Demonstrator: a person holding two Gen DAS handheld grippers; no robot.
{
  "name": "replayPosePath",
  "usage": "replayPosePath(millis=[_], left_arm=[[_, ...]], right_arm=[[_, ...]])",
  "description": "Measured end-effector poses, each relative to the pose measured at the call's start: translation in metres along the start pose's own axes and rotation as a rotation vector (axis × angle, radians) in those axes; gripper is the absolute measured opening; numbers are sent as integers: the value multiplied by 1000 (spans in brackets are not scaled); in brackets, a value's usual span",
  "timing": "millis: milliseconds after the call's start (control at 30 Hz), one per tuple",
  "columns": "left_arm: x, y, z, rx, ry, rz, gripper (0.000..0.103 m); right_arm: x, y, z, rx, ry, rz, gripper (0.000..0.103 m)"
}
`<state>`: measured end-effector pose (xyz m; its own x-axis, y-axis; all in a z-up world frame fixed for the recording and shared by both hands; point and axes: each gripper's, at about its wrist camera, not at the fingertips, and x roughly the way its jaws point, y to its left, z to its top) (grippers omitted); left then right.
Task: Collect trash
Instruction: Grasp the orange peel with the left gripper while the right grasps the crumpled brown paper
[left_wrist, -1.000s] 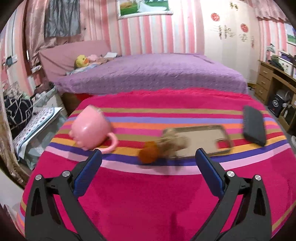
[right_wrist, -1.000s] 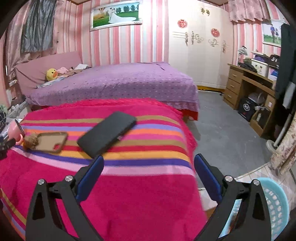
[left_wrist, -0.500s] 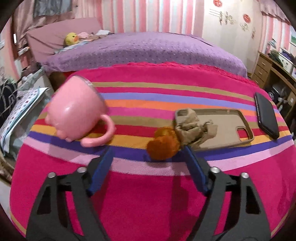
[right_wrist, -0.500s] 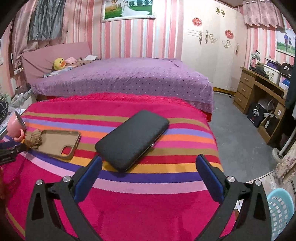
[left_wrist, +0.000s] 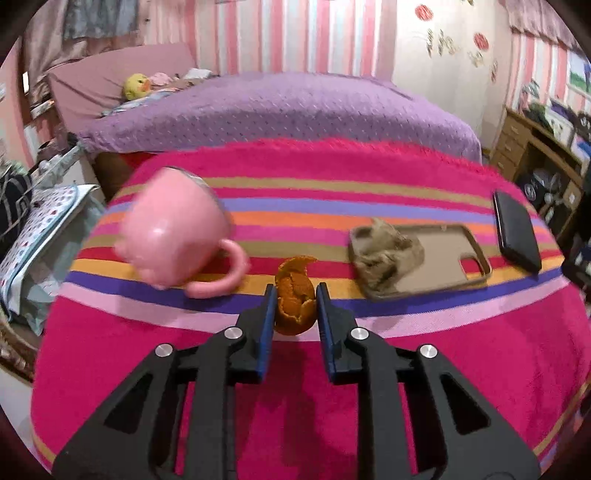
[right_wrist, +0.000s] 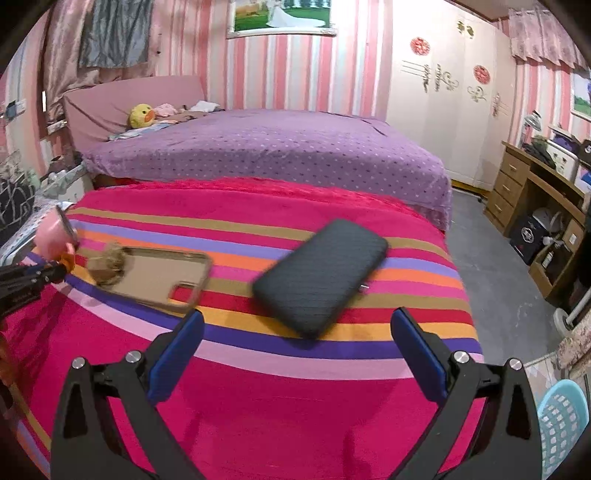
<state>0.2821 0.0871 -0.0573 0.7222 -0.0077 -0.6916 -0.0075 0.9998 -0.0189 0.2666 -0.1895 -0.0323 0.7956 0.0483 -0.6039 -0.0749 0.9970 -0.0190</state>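
Observation:
An orange peel lies on the striped pink blanket. My left gripper is shut on it, one blue pad on each side. A crumpled brown paper wad sits on the left end of a tan phone case; the wad also shows in the right wrist view. My right gripper is open and empty above the blanket, just in front of a black phone. A light blue basket stands on the floor at the lower right.
A pink mug lies on its side left of the peel. The black phone lies right of the case. A purple bed is behind. A wooden desk stands at the right.
My left gripper moved forward and closed on the orange peel. My right gripper stayed open and shifted slightly closer to the black phone.

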Motion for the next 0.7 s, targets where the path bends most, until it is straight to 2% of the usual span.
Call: replayPosePath(millis=[167, 333, 500, 633, 667, 700], left_arm=[[-13, 34, 1, -45, -30, 95, 21], [-20, 63, -3, -85, -32, 158, 21], [-25, 93, -5, -124, -34, 187, 21], [-32, 104, -6, -152, -48, 194, 21], [-35, 105, -5, -158, -55, 192, 21], [-35, 104, -4, -158, -58, 191, 21]], right_arm=[[3, 55, 8, -65, -20, 55, 99], [22, 115, 14, -135, -8, 130, 98], [45, 157, 17, -182, 22, 172, 98], [68, 176, 20, -186, 68, 197, 97], [72, 180, 21, -193, 77, 202, 95], [76, 185, 22, -207, 93, 209, 82]])
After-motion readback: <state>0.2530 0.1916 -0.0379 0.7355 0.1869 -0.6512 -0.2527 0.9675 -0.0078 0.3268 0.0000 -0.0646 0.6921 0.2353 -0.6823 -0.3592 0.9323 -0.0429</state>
